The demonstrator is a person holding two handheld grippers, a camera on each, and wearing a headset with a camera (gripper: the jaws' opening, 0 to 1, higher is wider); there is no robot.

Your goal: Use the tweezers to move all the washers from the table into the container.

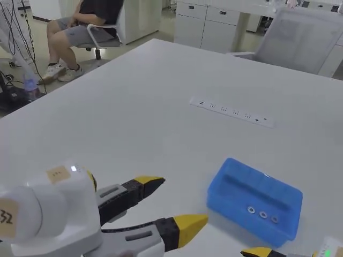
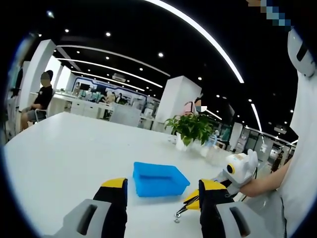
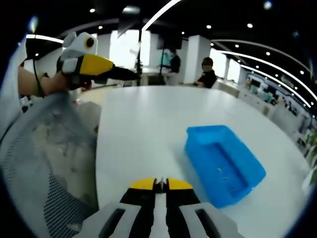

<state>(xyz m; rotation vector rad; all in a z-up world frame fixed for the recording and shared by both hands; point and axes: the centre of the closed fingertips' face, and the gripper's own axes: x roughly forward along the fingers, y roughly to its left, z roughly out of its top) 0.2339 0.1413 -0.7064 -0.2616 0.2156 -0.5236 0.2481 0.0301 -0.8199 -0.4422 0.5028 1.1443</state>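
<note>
Left tool: jaws apart, empty, above the worktop's near edge.
Container: blue, by that edge, three washers inside.
Right tool: clamped on thin tweezers beside the container.
Doing it well: I'd pinch each washer by its rim and release low over the container's middle.

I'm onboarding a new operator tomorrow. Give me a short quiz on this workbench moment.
1. True or false: the jaws of the left gripper stand apart.
2. How many washers lie in the blue container?
3. Which holds the tweezers? A) left gripper B) right gripper C) neither
Key: 1 true; 2 three; 3 B.
</note>
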